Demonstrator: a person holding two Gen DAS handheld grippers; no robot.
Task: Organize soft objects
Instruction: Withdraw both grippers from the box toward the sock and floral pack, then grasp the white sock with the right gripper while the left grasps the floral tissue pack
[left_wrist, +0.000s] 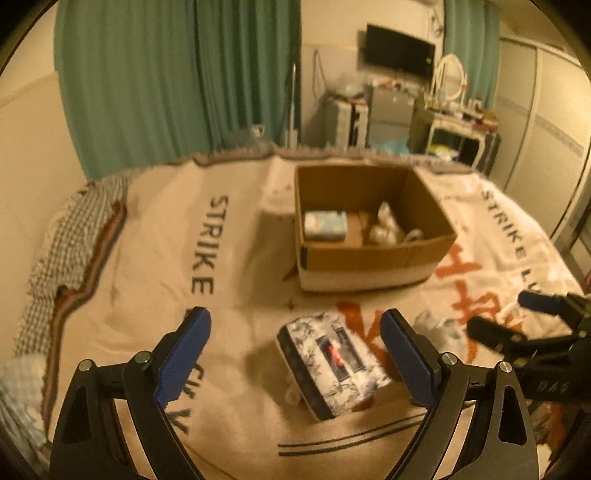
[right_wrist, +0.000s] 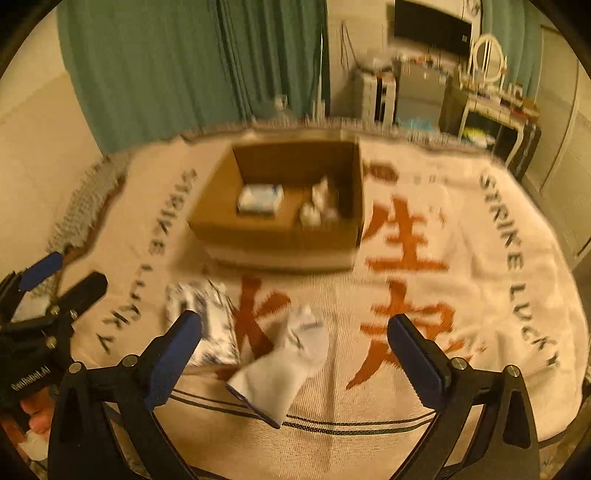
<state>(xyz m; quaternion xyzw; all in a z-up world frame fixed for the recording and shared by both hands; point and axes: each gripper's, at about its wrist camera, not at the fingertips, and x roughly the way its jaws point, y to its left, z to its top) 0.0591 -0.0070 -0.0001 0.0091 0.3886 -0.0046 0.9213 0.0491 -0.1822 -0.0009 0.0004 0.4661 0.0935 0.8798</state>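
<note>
A floral tissue pack (left_wrist: 332, 363) lies on the printed blanket (left_wrist: 236, 258), right in front of my open left gripper (left_wrist: 295, 354). In the right wrist view the pack (right_wrist: 207, 325) sits left of a white sock (right_wrist: 284, 365). My right gripper (right_wrist: 295, 350) is open and empty, with the sock between and just ahead of its fingers. An open cardboard box (left_wrist: 369, 225) farther back holds a blue-white tissue pack (left_wrist: 325, 225) and crumpled white fabric (left_wrist: 388, 225). The box (right_wrist: 284, 206) also shows in the right wrist view.
The blanket covers a bed with a checked cloth (left_wrist: 74, 236) at its left edge. Green curtains (left_wrist: 177, 74) hang behind. A dresser with mirror (left_wrist: 450, 107), a TV (left_wrist: 399, 51) and cabinets stand at the back right.
</note>
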